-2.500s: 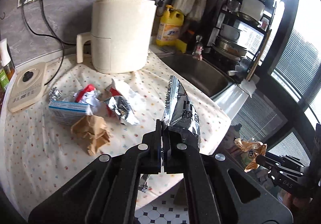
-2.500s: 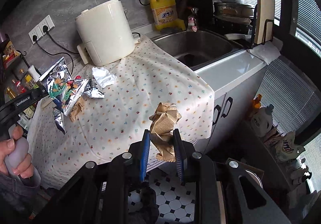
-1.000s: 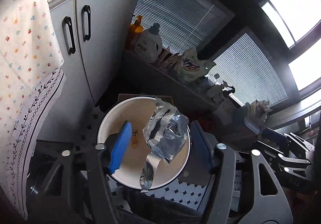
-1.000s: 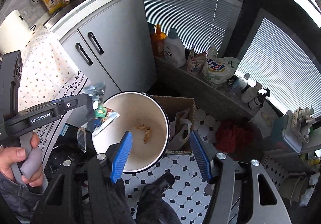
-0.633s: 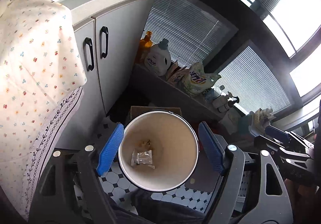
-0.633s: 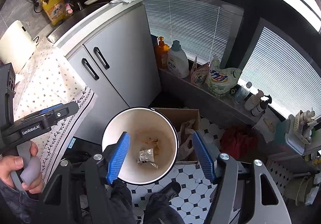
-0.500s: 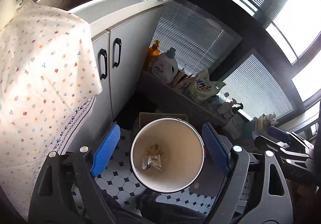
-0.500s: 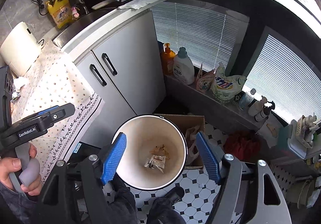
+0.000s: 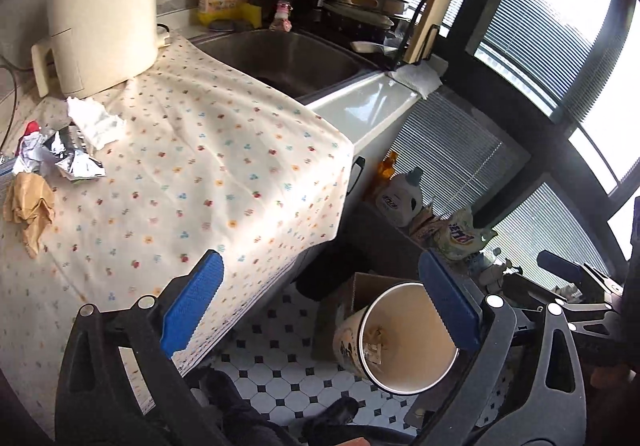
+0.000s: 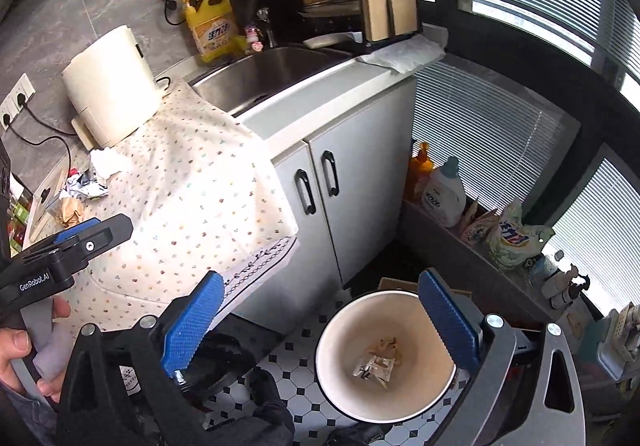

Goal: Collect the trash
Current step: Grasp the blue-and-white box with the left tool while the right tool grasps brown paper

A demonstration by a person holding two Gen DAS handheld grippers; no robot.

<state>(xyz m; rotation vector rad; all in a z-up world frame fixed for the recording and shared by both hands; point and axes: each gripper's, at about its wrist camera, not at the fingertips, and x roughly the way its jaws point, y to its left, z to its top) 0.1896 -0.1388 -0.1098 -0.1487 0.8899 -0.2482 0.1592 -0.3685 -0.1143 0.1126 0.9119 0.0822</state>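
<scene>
My left gripper [image 9: 320,302] hangs over the counter's edge, its jaws opening with nothing between the blue pads. My right gripper [image 10: 320,326] is likewise opening and empty, above the floor beside the round bin [image 10: 340,386]. At the bin's bottom lie a foil bag [image 10: 372,368] and crumpled brown paper [image 10: 386,346]. The bin [image 9: 348,338] shows low right in the left wrist view. On the flowered cloth [image 9: 208,174] remain a white tissue [image 9: 94,118], a foil wrapper [image 9: 76,162] and brown paper [image 9: 28,202].
A cream air fryer [image 9: 104,14] stands at the back of the counter beside the steel sink [image 9: 288,58]. A cardboard box [image 9: 360,286] sits behind the bin. Detergent bottles [image 10: 444,194] line a low ledge. White cabinet doors [image 10: 340,174] face the tiled floor [image 10: 296,362].
Both grippers let their trash fall into the bin and spread their jaws wider. Both have since risen and swung back so the counter is in view again.
</scene>
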